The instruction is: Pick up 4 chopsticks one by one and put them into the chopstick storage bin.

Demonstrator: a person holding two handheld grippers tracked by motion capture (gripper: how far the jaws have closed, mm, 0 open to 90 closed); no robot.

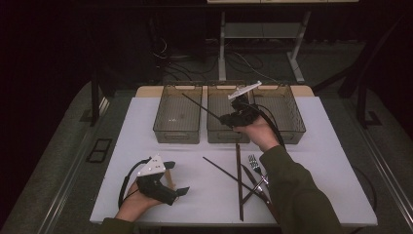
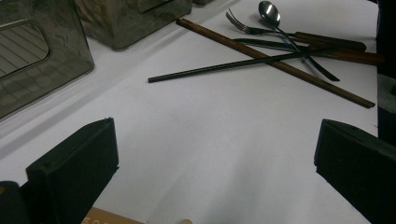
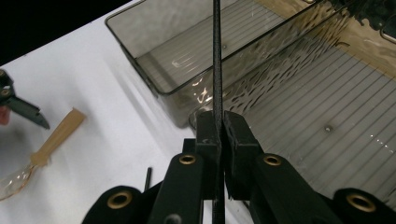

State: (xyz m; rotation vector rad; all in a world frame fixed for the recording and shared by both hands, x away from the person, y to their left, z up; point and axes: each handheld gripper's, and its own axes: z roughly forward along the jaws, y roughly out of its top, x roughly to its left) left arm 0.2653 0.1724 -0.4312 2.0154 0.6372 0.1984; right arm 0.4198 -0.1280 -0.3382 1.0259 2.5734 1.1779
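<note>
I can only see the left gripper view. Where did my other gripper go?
Observer: The right gripper is up above the bins, shut on a black chopstick.
Operator: How many bins are there?
Observer: Three in a row at the far side of the table. The chopstick's tip points over the left bin.
Operator: Is anything lying by my left gripper?
Observer: Yes, a pale spoon lies on the table right beside the left gripper.
</note>
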